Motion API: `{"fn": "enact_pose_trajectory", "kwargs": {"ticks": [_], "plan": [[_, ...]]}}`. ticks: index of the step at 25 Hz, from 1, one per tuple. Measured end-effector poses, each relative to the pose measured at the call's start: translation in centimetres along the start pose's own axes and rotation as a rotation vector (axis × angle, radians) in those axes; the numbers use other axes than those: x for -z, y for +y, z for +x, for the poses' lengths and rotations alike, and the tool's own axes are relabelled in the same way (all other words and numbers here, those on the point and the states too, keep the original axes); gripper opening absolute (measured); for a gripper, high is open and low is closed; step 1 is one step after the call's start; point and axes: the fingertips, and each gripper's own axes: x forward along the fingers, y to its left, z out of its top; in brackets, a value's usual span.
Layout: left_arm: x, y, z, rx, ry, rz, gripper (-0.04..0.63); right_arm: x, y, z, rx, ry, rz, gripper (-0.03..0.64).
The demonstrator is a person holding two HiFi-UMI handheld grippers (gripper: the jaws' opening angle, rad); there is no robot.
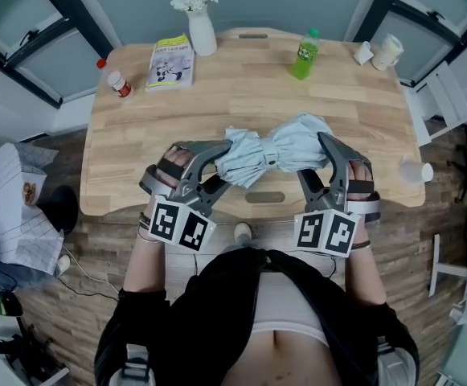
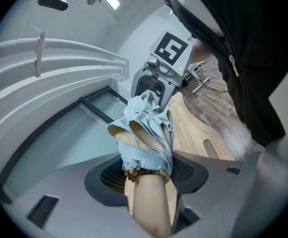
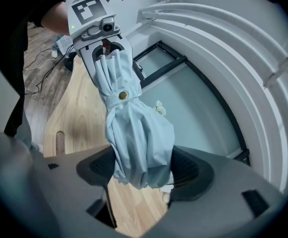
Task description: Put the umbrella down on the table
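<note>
A folded light-blue umbrella (image 1: 273, 153) hangs crosswise over the near edge of the wooden table (image 1: 241, 99), held at both ends. My left gripper (image 1: 221, 155) is shut on its tan handle end (image 2: 148, 197), where the bunched fabric (image 2: 146, 133) begins. My right gripper (image 1: 325, 151) is shut on the thick canopy end (image 3: 136, 143). A strap with a brass snap (image 3: 123, 96) wraps the umbrella's middle. Each gripper view shows the other gripper at the umbrella's far end: the right gripper (image 2: 156, 90) and the left gripper (image 3: 106, 48). In the head view I cannot tell if the umbrella touches the tabletop.
At the table's far side stand a white vase with flowers (image 1: 201, 24), a yellow booklet (image 1: 171, 61), a green bottle (image 1: 305, 55) and a white mug (image 1: 388, 51). A small red-capped bottle (image 1: 120, 84) is far left. A white cup (image 1: 419, 171) sits at the right edge.
</note>
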Motion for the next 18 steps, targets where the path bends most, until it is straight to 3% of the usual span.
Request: {"fn": "enact_pose_trajectory", "kwargs": {"ticks": [8, 18], "plan": [[2.4, 1.7, 0.5, 0.003, -0.009, 0.015, 0.233, -1.4, -0.4, 2.4, 0.013, 0.006, 0.007, 0.339], [2.5, 2.3, 0.5, -0.011, 0.003, 0.003, 0.233, -1.6, -1.0, 2.8, 0.008, -0.01, -0.007, 0.339]]}}
